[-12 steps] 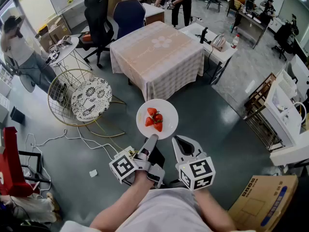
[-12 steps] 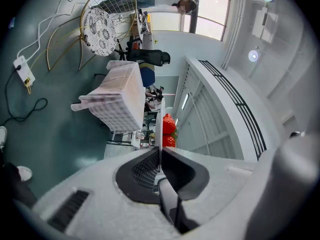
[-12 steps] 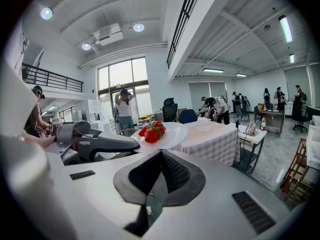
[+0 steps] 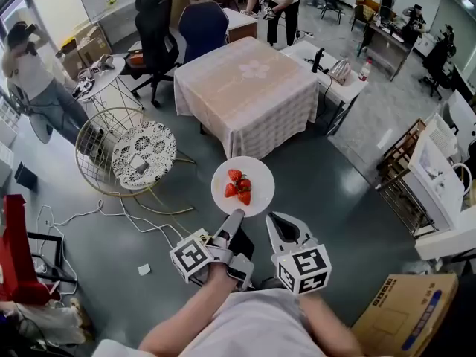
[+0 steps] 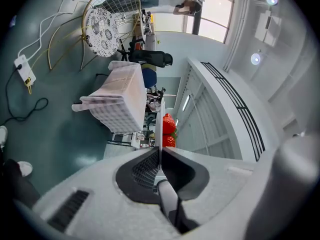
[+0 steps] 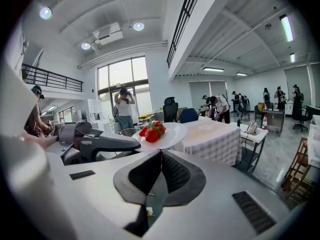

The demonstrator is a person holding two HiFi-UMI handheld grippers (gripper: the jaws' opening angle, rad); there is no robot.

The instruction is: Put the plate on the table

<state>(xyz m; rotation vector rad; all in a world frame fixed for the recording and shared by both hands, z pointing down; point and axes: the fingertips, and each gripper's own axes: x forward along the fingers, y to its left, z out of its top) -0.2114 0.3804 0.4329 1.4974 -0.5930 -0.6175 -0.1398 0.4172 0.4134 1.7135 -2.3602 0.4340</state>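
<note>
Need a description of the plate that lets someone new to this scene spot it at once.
Start at the square cloth-covered table mid-room; just nearer the camera, over the grey floor, the left gripper pinches the rim of a round white plate. Unlike the round lace-patterned chair seat to its left, it is plain white and carries red strawberries.

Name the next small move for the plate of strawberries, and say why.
Probably carry the plate forward toward the cloth-covered table, keeping it level. The left gripper is shut on its rim, strawberries lie on it, and it hangs over the floor, short of the table. The right gripper is shut on nothing.
</note>
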